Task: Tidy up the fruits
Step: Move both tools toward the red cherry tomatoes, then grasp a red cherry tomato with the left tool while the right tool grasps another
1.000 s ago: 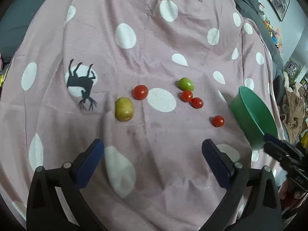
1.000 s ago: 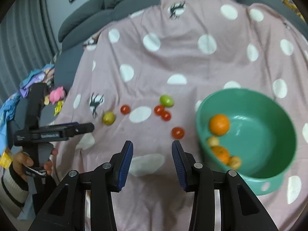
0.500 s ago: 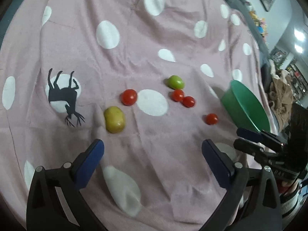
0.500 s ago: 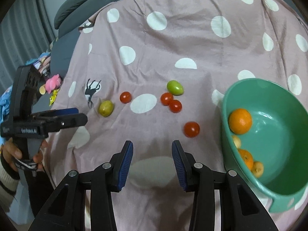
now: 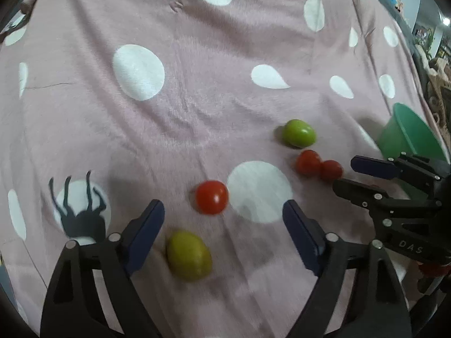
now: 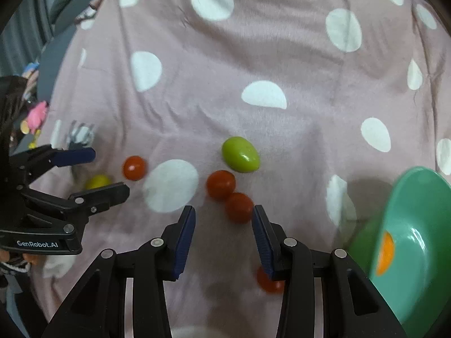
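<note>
Both grippers have dropped in closer to the fruit since a second ago. Our left gripper has just been closing a bit but still stands wide, with the yellow-green fruit low between its fingers, untouched, and a red tomato just above it. Our right gripper sits narrow and empty, its tips right below the tomato pair and the green fruit. Looks like we're lining up two picks for the green bowl at the right edge. Another tomato is half hidden behind the right finger, the bowl is cut off, and everything's motion-blurred.
</note>
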A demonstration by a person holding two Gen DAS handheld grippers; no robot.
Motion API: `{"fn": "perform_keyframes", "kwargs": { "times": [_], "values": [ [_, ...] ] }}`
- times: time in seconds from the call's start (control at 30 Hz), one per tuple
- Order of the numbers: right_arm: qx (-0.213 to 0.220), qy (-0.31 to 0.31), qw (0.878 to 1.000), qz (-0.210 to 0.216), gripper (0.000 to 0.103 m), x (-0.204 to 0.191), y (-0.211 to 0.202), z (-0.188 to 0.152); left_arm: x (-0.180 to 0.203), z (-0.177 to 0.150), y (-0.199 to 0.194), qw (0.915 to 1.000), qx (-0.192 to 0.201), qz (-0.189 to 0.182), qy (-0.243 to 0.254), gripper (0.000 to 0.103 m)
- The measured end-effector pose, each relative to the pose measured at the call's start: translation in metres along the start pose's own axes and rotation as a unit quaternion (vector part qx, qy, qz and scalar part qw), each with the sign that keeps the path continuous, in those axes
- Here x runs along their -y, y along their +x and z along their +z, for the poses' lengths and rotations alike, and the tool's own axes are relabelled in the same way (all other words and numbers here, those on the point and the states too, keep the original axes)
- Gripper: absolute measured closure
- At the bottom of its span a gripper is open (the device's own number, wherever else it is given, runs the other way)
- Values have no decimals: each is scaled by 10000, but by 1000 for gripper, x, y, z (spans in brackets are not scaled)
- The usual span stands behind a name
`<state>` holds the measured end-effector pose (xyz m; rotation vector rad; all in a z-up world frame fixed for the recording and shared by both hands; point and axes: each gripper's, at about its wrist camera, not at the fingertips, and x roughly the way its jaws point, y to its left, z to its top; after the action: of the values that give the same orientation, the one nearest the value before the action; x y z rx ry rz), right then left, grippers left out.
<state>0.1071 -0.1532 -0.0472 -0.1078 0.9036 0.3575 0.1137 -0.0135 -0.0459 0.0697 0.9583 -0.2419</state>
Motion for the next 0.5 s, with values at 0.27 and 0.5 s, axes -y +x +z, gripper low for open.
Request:
{"fn": "perform_keyframes", "kwargs": {
  "times": [0.27, 0.5],
  "values": [
    [-494, -211, 9984, -180, 61, -1, 29, 6, 0, 11, 30, 9988, -340, 211, 276, 38],
    [-518, -250, 9982, -159, 72, 1, 31, 6, -13, 9, 37, 9987, -455, 217, 78, 61]
  ]
}}
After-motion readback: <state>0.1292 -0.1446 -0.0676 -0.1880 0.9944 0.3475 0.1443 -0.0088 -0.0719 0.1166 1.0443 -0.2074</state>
